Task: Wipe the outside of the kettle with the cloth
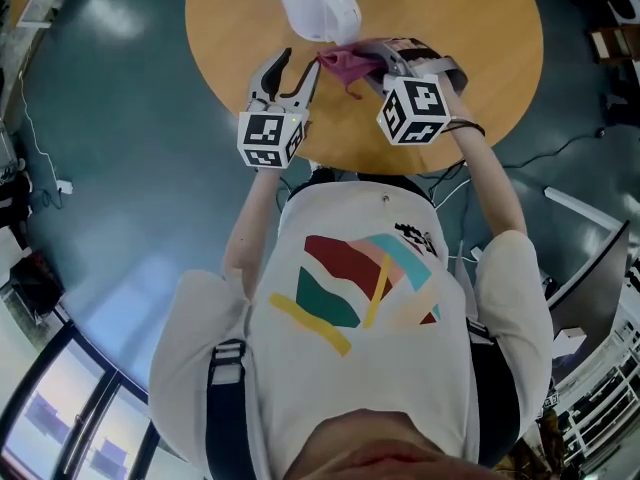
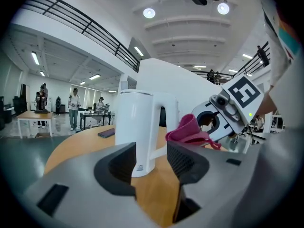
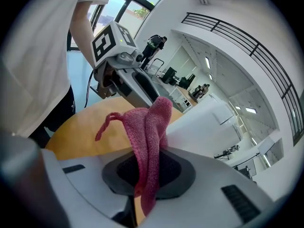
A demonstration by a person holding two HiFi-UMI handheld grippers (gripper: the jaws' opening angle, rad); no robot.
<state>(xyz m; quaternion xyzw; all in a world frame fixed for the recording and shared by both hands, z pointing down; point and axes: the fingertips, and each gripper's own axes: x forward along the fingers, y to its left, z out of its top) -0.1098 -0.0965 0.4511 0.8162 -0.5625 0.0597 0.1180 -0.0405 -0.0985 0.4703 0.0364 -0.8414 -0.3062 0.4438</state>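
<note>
The white kettle point(image 1: 315, 3) stands upright at the far side of the round wooden table point(image 1: 480, 58). My right gripper point(image 1: 372, 64) is shut on the pink cloth point(image 1: 345, 65), which sticks out just in front of the kettle's handle. In the right gripper view the cloth point(image 3: 149, 127) stands up from between the jaws, with the kettle's white body point(image 3: 213, 122) close behind it. My left gripper point(image 1: 287, 76) is open with nothing in it, a little to the left of the cloth. In the left gripper view the kettle point(image 2: 135, 127) stands straight ahead, apart from the jaws, and the cloth point(image 2: 190, 132) is to its right.
A dark phone point(image 2: 106, 133) lies on the table beyond the kettle. The table's near edge is just under both grippers. Around the table is blue-grey floor point(image 1: 120, 168) with a cable point(image 1: 40, 153). Several people stand far off in the hall point(image 2: 73, 108).
</note>
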